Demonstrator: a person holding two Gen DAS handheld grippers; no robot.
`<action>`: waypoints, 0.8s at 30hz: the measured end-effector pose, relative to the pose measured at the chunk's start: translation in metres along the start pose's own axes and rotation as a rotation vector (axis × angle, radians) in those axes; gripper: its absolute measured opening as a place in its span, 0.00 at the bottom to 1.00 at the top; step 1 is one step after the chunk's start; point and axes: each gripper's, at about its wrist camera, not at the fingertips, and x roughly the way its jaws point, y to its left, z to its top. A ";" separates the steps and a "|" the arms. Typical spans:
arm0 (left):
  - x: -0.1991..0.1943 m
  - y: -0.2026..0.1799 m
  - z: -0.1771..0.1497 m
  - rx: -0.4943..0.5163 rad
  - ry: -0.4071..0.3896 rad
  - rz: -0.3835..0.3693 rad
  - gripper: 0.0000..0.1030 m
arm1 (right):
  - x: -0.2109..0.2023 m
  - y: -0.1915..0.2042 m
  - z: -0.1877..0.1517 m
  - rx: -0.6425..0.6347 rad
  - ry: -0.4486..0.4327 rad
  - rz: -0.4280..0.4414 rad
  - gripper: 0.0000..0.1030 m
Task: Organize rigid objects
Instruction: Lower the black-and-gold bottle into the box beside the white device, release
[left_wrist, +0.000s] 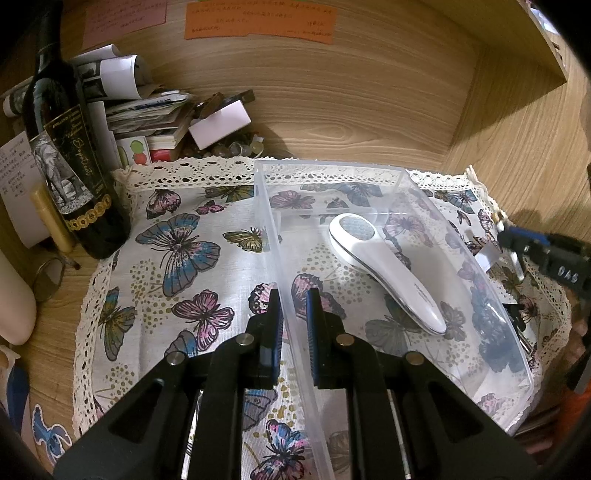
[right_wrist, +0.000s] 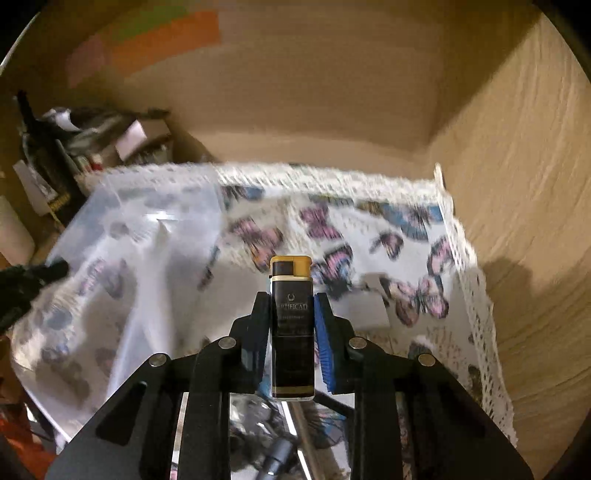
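Observation:
A clear plastic box (left_wrist: 373, 173) stands on a butterfly-print cloth (left_wrist: 177, 258). A white handheld device with a mesh head (left_wrist: 384, 273) lies inside it. My left gripper (left_wrist: 294, 299) is shut on the box's left wall, one finger on each side. My right gripper (right_wrist: 291, 301) is shut on a black and gold lighter (right_wrist: 291, 328) and holds it above the cloth, to the right of the box (right_wrist: 147, 229). The right gripper also shows in the left wrist view (left_wrist: 509, 236) at the box's right side. The right wrist view is blurred by motion.
A dark wine bottle (left_wrist: 70, 166) stands at the left by a pile of papers and cards (left_wrist: 147, 110). Wooden walls (left_wrist: 517, 147) close the back and right. A small white card (right_wrist: 369, 306) lies on the cloth right of the box.

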 end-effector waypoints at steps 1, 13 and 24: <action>0.000 0.000 0.000 0.001 -0.001 0.000 0.11 | -0.003 0.003 0.003 -0.005 -0.012 0.008 0.21; 0.000 0.001 0.000 -0.003 -0.003 -0.010 0.11 | -0.010 0.054 0.035 -0.085 -0.101 0.121 0.21; 0.001 0.004 0.001 -0.006 -0.005 -0.018 0.11 | 0.029 0.084 0.042 -0.155 -0.005 0.155 0.21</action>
